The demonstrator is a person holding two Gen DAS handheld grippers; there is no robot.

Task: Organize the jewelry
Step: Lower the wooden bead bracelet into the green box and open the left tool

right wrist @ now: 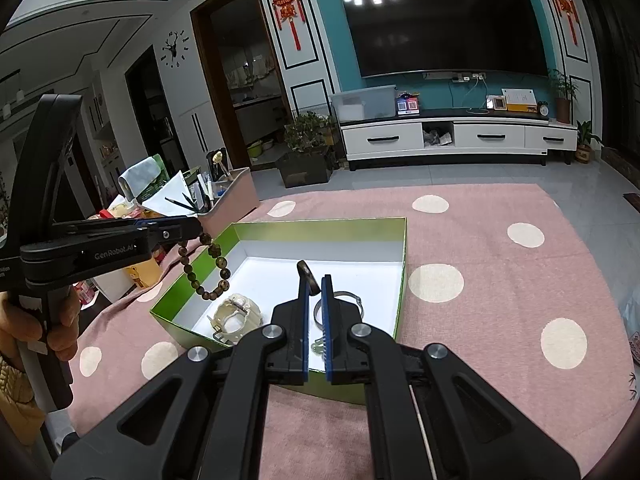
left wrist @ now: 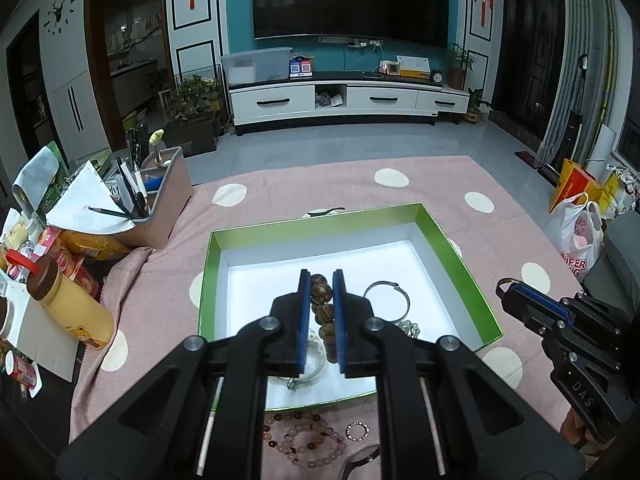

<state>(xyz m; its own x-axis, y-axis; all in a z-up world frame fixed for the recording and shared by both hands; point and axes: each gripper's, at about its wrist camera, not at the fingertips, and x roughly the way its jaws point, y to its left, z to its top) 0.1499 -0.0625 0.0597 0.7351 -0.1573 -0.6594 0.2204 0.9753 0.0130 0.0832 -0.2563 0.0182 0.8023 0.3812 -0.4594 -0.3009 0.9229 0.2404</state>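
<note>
A: Left wrist view first. What is the left gripper (left wrist: 321, 276) doing?

B: Its blue-padded jaws are clamped on a bracelet of dark brown wooden beads (left wrist: 322, 300), which hangs between them, above the white floor of the shallow green-walled cardboard box (left wrist: 316, 224). I'd judge it is held there to be dropped in.

A: What else lies near that gripper?

B: Just right of its tips, one thin metal bangle (left wrist: 387, 300) on the box floor, with a pale green bead string (left wrist: 409, 326) below it. Under the jaws, a clear bangle (left wrist: 312, 364). Nearer the camera, outside the box on the pink spotted cloth (left wrist: 280, 176): one pink stone bead string (left wrist: 304, 442), one small studded ring (left wrist: 358, 430), and one dark watch (left wrist: 360, 462). I'd say they're still unsorted.

A: And the right wrist view?

B: The right gripper (right wrist: 315, 280) is closed on a small dark ring (right wrist: 307, 276), pinched at its tips over the box. Beyond and below its tips sit the bangle and one cream-coloured plastic watch (right wrist: 234, 312). To its left, the other gripper dangles the bead loop over the box's near corner.
</note>
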